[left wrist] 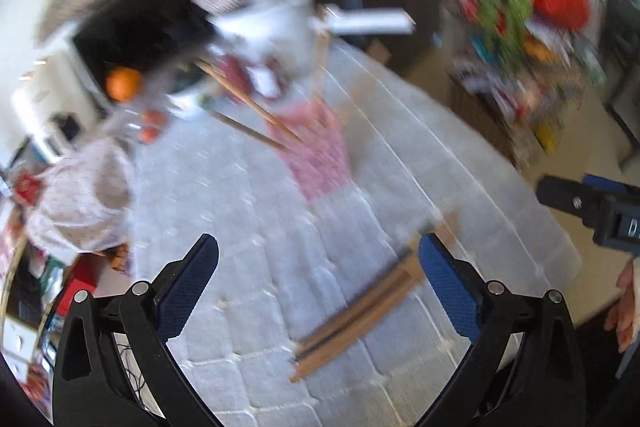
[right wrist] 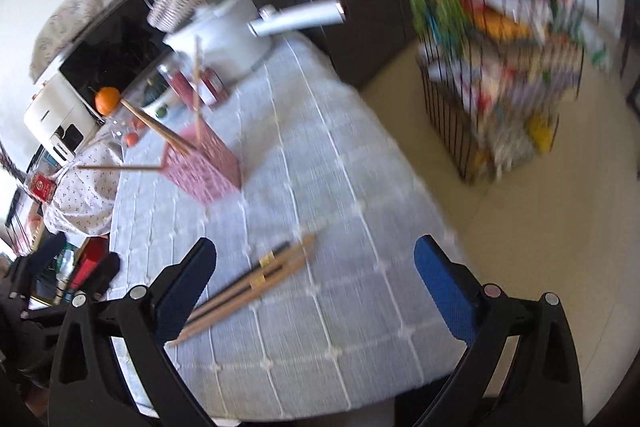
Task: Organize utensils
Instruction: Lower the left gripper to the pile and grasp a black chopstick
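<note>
Blurred: wooden chopsticks (right wrist: pixel 248 285) loose on quilted grey bench (right wrist: pixel 320 187); 3 more in pink lattice basket (right wrist: pixel 208 171). Both grippers' fingers (left wrist: pixel 448 283) spread wide, empty.

The table is wearing a pale grey cloth (right wrist: pixel 320 187), woven and matt, stitched into squares with white thread. Lying on it are wooden chopsticks (right wrist: pixel 248 287), smooth and light brown, a few showing darker ends. The pink holder (right wrist: pixel 204 171) is looking like perforated plastic, matt. Behind it a white pot (right wrist: pixel 224 39) is shining glossy, its handle smooth. A woven basket (right wrist: pixel 180 3) is showing a rough ribbed weave. The left gripper (left wrist: pixel 318 267) and right gripper (right wrist: pixel 316 267) are showing matt black plastic arms, textured blue pads (right wrist: pixel 444 287) and small bright metal pins
</note>
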{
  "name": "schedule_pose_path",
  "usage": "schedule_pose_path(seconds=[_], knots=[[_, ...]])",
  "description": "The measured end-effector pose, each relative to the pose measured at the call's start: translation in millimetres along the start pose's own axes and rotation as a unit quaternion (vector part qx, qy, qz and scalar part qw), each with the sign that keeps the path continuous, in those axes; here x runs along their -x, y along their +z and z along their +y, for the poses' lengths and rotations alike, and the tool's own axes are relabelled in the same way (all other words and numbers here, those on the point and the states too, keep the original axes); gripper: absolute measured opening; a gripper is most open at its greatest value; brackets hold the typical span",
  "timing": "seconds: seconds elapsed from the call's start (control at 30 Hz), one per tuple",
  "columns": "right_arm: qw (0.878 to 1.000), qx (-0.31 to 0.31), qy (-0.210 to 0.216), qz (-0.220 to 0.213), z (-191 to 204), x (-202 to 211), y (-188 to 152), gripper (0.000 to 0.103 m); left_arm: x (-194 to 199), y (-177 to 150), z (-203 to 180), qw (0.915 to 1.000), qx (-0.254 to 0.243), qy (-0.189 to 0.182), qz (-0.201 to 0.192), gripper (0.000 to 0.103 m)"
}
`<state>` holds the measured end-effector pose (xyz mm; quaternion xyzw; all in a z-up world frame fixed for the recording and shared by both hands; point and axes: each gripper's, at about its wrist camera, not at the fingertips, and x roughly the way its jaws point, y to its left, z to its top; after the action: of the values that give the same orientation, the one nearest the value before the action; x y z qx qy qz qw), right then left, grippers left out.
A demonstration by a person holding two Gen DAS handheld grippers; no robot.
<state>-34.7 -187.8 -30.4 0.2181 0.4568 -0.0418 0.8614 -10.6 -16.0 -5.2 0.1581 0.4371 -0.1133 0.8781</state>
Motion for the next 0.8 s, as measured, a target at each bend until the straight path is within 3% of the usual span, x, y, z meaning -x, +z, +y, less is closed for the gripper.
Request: schedule_pose_path(seconds=[0.17, 0.3, 0.37, 0.43, 0.53, 0.63, 0.8], knots=[[0.997, -0.054, 0.034, 0.04, -26, -15, -15, 0.097, -45, -3, -24, 0.9896, -0.052, -0.09, 0.099, 0.096], [0.996, -0.072, 0.03, 0.053, -41, -24, -21, 0.097, -81, 8, -33, 0.9767, -0.035, -0.147, 0.153, 0.095], [0.993, -0.092, 0.036, 0.065, -53, -29, -23, 0.097, -97, 17, -40, 0.9704, -0.031, -0.167, 0.172, 0.087], [0.991, -0.109, 0.04, 0.069, -64, -32, -22, 0.097, -109, 22, -48, 0.9672, -0.04, -0.167, 0.187, 0.065], [0.989, -0.12, 0.039, 0.071, -75, -37, -21, 0.097, -129, 25, -60, 0.9658, -0.06, -0.144, 0.207, 0.044], [0.988, -0.126, 0.04, 0.076, -83, -42, -20, 0.097, -143, 26, -63, 0.9619, -0.066, -0.143, 0.223, 0.035], [0.985, -0.137, 0.052, 0.093, -87, -51, -19, 0.097, -159, 27, -63, 0.9602, -0.07, -0.137, 0.233, 0.032]])
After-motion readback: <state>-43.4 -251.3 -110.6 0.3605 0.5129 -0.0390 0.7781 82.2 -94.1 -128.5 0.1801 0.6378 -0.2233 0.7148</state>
